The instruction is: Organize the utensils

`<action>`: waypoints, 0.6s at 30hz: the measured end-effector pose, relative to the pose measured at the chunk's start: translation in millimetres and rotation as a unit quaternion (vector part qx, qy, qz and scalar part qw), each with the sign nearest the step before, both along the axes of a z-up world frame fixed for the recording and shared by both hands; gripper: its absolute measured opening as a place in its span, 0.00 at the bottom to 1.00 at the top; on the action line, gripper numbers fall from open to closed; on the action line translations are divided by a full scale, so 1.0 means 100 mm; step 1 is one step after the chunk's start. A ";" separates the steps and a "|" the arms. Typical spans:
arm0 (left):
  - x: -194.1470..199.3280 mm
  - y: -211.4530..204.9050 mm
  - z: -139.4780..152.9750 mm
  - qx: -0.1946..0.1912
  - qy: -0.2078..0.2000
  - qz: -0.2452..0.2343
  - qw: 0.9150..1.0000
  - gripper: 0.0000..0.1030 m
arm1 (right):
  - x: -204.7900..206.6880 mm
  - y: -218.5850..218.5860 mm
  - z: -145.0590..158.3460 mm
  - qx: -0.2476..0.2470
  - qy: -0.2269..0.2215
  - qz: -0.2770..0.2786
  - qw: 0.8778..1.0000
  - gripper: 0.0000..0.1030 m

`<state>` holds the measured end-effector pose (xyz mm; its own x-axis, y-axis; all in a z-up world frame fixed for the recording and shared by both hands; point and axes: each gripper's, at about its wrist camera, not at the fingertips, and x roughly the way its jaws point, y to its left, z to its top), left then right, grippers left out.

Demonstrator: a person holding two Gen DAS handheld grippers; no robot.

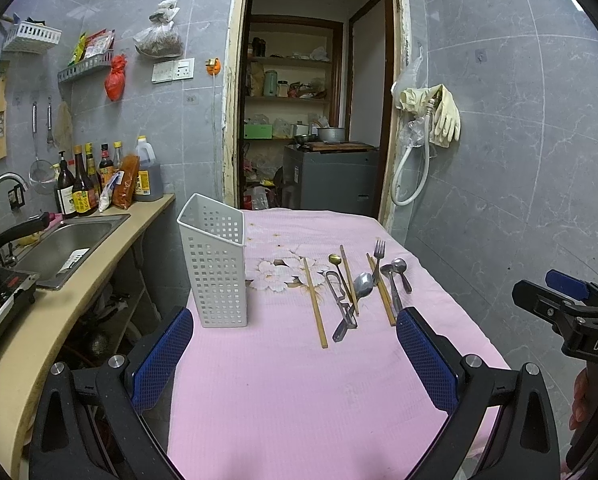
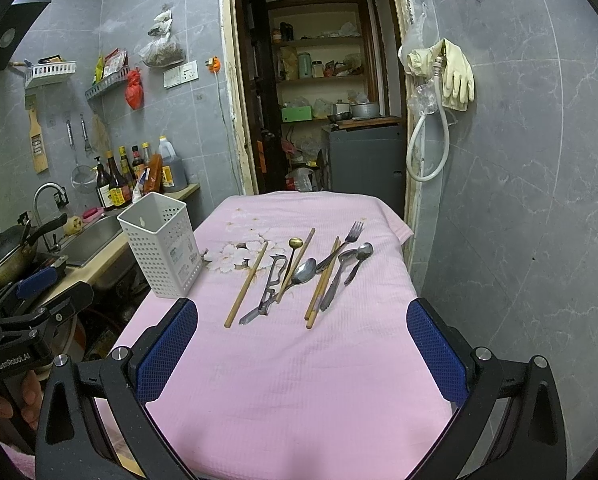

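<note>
While both tongs (image 1: 295, 354) (image 2: 302, 346) gape empty, overlapping utensils (image 2: 299, 274) partly hide each other.

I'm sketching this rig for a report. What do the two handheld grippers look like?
Both are matte black frames with silver bolts and blue cross-hatched pads lining the jaws. The left gripper carries white "GenRobot.AI" lettering; the right gripper shows white letters "DAS". Bare fingers wrap each handle; no cables or sleeves visible.

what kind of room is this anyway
Most likely a small home kitchen. A steel sink with a tap sits in the counter, sauce bottles line the tiled wall behind it, and a wok rests by the sink. A doorway opens onto pantry shelves.
</note>
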<state>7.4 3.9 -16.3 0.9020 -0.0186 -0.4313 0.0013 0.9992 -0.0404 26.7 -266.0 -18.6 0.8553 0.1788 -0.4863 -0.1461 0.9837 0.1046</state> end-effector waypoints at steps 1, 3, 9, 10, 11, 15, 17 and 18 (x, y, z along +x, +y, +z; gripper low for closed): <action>0.00 0.00 0.00 0.000 0.000 0.000 1.000 0.99 | 0.01 -0.01 -0.01 0.000 0.001 -0.001 1.000 0.99; 0.01 -0.03 -0.01 -0.001 0.001 -0.001 1.000 0.99 | 0.01 -0.01 -0.01 -0.001 0.001 -0.002 1.000 0.99; 0.01 -0.04 0.02 -0.002 0.004 -0.004 1.000 0.99 | 0.01 0.00 0.02 -0.002 0.003 -0.007 1.000 0.99; 0.02 -0.04 0.02 -0.002 0.004 -0.003 1.000 0.99 | 0.02 0.00 0.02 -0.003 0.004 -0.008 1.000 0.99; 0.02 -0.04 0.02 -0.001 0.003 -0.001 1.000 0.99 | 0.02 0.00 0.02 -0.003 0.004 -0.008 1.000 0.99; 0.03 -0.04 0.01 -0.002 0.006 -0.002 1.000 0.99 | 0.02 0.01 0.04 -0.005 0.005 -0.015 1.000 0.99; 0.07 0.00 0.01 -0.002 0.009 -0.005 1.000 0.99 | 0.04 0.02 0.05 -0.004 0.005 -0.022 1.000 0.99; 0.08 0.00 0.01 -0.002 0.010 -0.007 1.000 0.99 | 0.05 0.02 0.06 -0.004 0.004 -0.027 1.000 0.99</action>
<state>15.8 4.1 -15.3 0.8925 -0.0323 -0.4499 0.0134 0.9989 -0.0451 31.6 -264.5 -12.5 0.8595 0.1291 -0.4945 -0.0925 0.9909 0.0979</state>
